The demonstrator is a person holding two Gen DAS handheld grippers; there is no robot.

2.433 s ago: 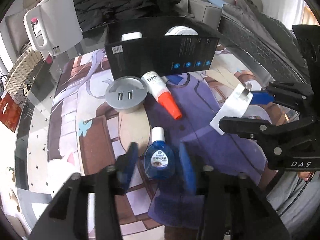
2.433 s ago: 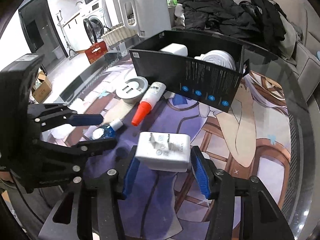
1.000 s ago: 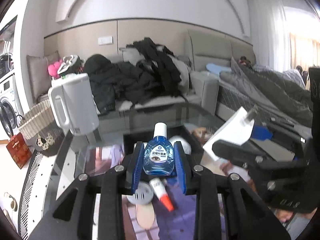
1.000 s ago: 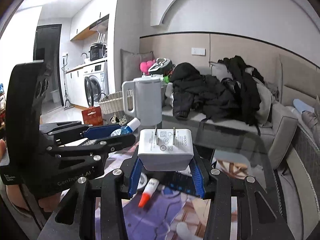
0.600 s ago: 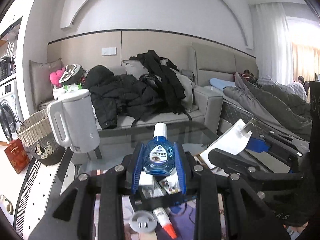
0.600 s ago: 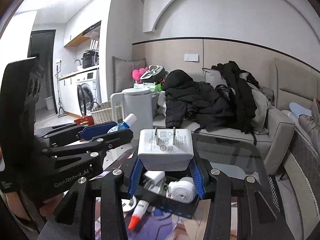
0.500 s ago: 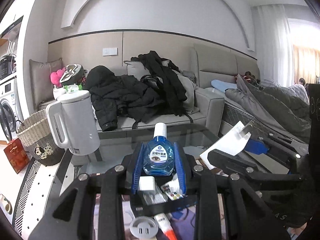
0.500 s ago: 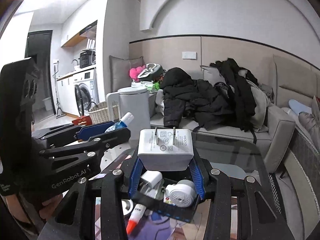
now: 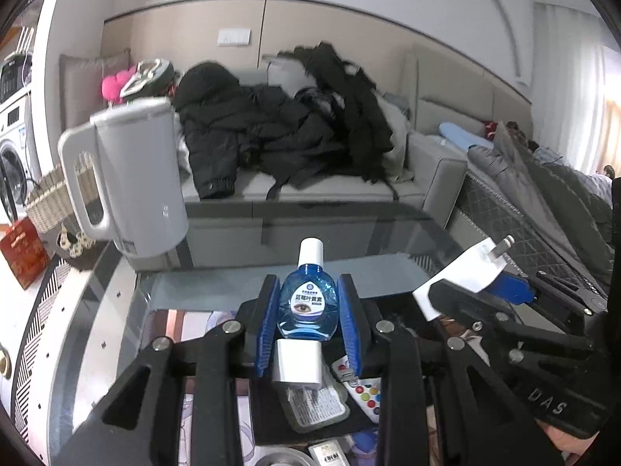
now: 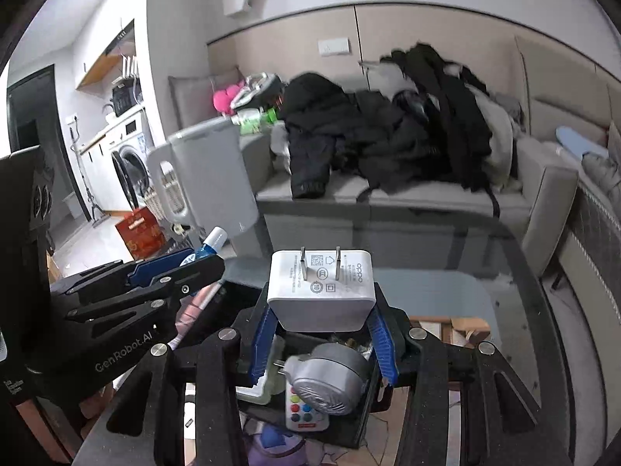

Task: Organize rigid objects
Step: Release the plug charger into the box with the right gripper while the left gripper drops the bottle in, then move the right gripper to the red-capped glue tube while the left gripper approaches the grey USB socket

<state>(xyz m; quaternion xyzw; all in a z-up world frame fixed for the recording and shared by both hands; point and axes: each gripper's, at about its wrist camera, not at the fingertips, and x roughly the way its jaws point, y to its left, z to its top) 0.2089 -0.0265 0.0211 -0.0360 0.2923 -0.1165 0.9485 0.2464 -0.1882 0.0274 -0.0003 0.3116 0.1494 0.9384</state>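
Both loads have travelled from the mat up over the black box [image 9: 310, 423].
Left wrist view: your left gripper [image 9: 309, 320] pinches the blue eye-drop bottle [image 9: 307, 303] upright between its blue pads, above a white adapter [image 9: 297, 363] in the box; kettle [image 9: 132, 178] at 10 o'clock. Right wrist view: your right gripper [image 10: 322, 343] clamps the white charger [image 10: 322, 291], prongs up, over a grey round device [image 10: 330, 378] and a remote [image 10: 304, 407]; left gripper [image 10: 174, 272] at 9 o'clock.
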